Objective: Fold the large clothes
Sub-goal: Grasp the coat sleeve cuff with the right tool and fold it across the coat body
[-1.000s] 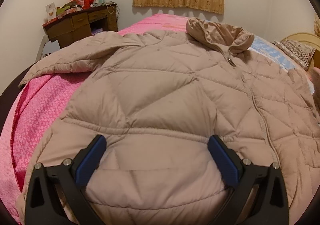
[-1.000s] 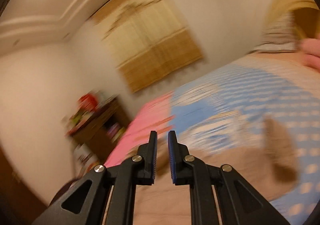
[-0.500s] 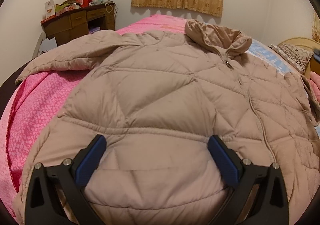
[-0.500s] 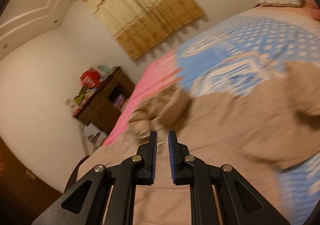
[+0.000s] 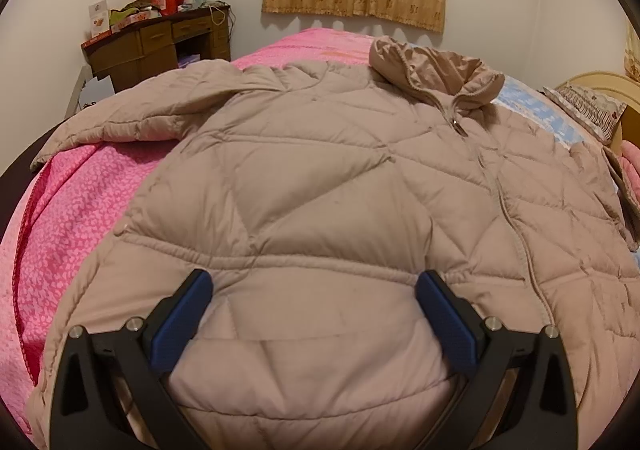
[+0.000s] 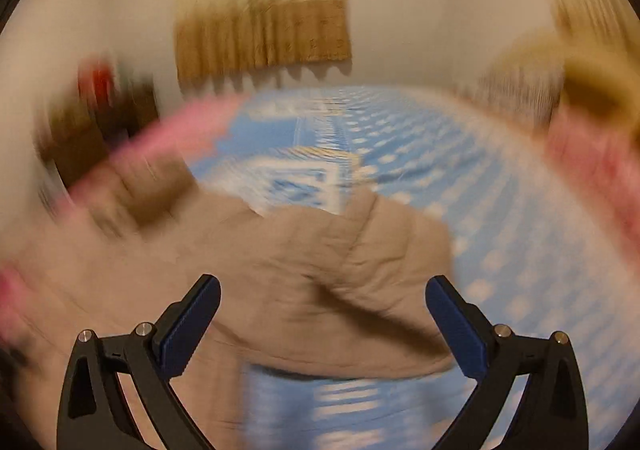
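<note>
Puffer jacket lay flat on the bed, collar away; its sleeve sat just ahead of the right gripper, whose fingers had just opened wide and empty, as were the left gripper fingers.

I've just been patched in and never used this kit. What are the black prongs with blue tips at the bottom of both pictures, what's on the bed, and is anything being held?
There is no robot here: a person holds a two-finger gripper in each hand, and each picture comes from a fisheye camera on one of them, looking along its fingers. The left gripper is open above the lower part of a beige quilted jacket, which lies spread front up, zipped, on a pink bedspread. The right gripper has just been opening; its jaws stand wide, with nothing between them, over what looks like the jacket's sleeve on a blue patterned sheet. That picture is motion-blurred. Nothing is held.
</note>
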{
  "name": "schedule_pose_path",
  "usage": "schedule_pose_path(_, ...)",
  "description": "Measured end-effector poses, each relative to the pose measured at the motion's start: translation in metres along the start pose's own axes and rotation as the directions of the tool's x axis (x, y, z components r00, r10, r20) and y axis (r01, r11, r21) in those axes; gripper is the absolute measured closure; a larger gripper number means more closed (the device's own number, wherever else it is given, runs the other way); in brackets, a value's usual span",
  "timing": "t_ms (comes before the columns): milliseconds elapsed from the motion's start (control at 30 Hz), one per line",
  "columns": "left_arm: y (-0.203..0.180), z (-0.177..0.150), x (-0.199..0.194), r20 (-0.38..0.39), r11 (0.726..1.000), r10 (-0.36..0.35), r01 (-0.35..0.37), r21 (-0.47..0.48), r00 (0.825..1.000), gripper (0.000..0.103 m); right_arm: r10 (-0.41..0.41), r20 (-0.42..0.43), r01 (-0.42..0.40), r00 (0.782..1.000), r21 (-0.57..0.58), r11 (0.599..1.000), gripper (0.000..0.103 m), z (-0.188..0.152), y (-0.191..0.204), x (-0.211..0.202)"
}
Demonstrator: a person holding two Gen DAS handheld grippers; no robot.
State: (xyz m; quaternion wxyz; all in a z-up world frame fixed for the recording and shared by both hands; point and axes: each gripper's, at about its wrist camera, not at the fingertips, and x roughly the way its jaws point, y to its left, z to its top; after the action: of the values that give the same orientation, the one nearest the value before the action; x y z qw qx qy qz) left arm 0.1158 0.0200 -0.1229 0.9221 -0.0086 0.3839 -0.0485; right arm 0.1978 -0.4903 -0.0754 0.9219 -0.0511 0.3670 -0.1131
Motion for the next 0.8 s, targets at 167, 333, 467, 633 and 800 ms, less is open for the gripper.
schedule_pose_path(167,-0.001,0.0,0.001,-0.003,1.0,0.007,-0.007,0.005,1.0,0.0,-0.078,-0.132,0.072,0.988,-0.052,0.996,0.001,-0.006,-0.004,0.059)
schedule_pose_path(333,-0.001,0.0,0.001,-0.001,1.0,0.004,-0.004,0.003,1.0,0.0,-0.055,-0.248,0.106,0.967,0.198,0.974,0.101,-0.014,-0.053,0.077)
schedule_pose_path(467,0.0,-0.001,0.0,0.002,1.0,-0.002,0.002,-0.001,1.0,0.0,-0.03,-0.117,0.068,0.993,0.34,0.938,0.101,0.005,-0.069,0.034)
schedule_pose_path(633,0.001,-0.001,-0.001,0.007,1.0,-0.009,0.009,-0.005,1.0,0.0,0.134,0.099,-0.161,0.986,0.36,0.919,0.101,0.064,-0.018,-0.035)
schedule_pose_path(800,0.006,-0.002,-0.005,0.023,0.999,-0.038,0.038,-0.025,0.999,0.0,0.341,0.174,-0.368,0.924,0.158,0.916,0.101,0.107,0.109,-0.06)
